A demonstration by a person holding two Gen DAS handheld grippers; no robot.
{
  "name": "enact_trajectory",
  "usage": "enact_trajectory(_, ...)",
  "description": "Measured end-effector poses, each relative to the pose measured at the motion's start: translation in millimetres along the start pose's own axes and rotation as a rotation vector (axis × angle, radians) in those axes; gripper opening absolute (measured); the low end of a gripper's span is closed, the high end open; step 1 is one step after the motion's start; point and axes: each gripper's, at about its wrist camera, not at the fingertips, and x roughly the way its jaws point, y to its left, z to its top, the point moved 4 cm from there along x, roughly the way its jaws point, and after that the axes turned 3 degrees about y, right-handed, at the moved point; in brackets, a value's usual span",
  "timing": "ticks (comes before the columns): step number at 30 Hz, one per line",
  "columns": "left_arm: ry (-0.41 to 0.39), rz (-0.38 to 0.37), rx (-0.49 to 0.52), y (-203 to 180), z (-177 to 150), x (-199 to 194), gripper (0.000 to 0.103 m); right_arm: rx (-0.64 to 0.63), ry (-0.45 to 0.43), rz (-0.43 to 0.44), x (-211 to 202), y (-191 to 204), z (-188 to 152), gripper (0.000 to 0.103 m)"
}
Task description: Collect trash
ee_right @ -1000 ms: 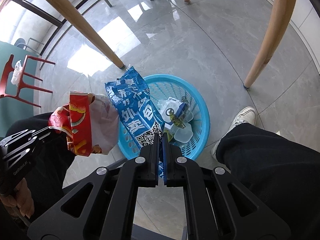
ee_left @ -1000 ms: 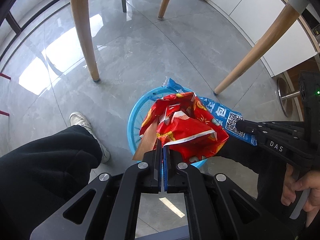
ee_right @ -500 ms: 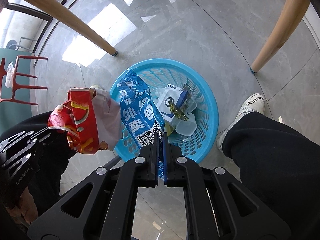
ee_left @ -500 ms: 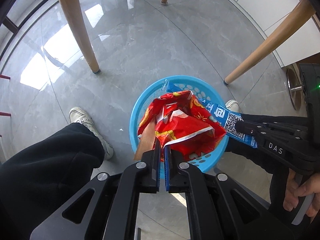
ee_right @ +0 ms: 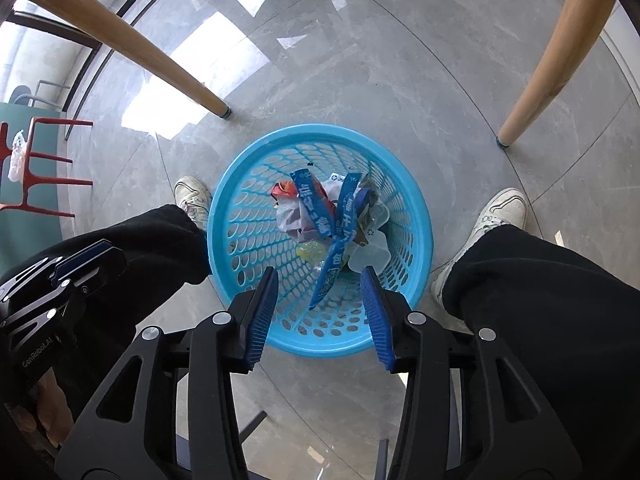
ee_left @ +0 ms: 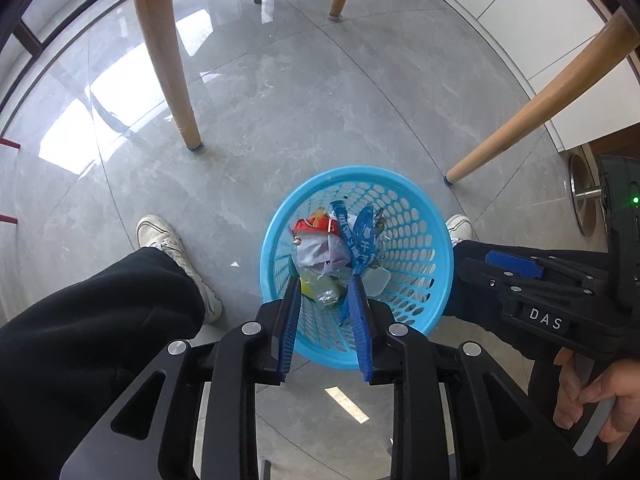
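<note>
Change since earlier: both wrappers, pinched above the basket a second ago, have been released and are now seen down inside it; both claws, then pressed together, are now parted.
Red wrapper (ee_left: 316, 227): crumpled, lying in the blue basket (ee_left: 430, 236) towards its left side, with its pale inner face turned up below the red print.
Blue wrapper (ee_right: 338, 236): lying in the basket just right of the red one and touching it, its long strip running down towards the near wall.
Other trash: a clear plastic piece (ee_right: 370, 254) and a yellowish scrap (ee_left: 320, 286) are seen under and beside the two wrappers.
Left gripper (ee_left: 325, 300): held above the basket's near rim, its jaws opening, the blue pads spread with nothing pinched between them.
Right gripper (ee_right: 318, 288): likewise held above the near rim, its jaws opening and spread wider; the tail of the blue wrapper is seen between the pads but below them, untouched.
Basket: standing on the grey tiled floor (ee_left: 304, 112), between two white shoes (ee_right: 494, 216).
Surroundings: wooden table legs (ee_left: 168, 60) stand on the floor beyond the basket; black trouser legs (ee_right: 540, 300) flank it.
Hand (ee_left: 592, 392): seen at the right edge of the left view, wrapped round the other gripper's handle.
</note>
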Motion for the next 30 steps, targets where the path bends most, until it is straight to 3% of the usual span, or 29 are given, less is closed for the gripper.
enact_trajectory(2,-0.022,-0.010,-0.008,1,-1,-9,0.027,-0.016,-0.023,-0.007,-7,4,-1,0.043)
enact_trajectory(9,-0.111,0.009,0.038,-5,-17,-50,0.053,-0.118,-0.141,-0.045,-53,27,-16,0.050)
enact_trajectory(14,-0.153,0.015,0.063,-5,-31,-70,0.062,-0.168,-0.207,-0.043,-89,38,-39,0.057)
enact_trajectory(22,-0.189,-0.009,0.129,-10,-57,-89,0.066,-0.211,-0.267,-0.047,-128,38,-76,0.069)
enact_trajectory(30,-0.217,-0.025,0.165,-15,-77,-100,0.084,-0.258,-0.292,-0.080,-148,39,-104,0.089)
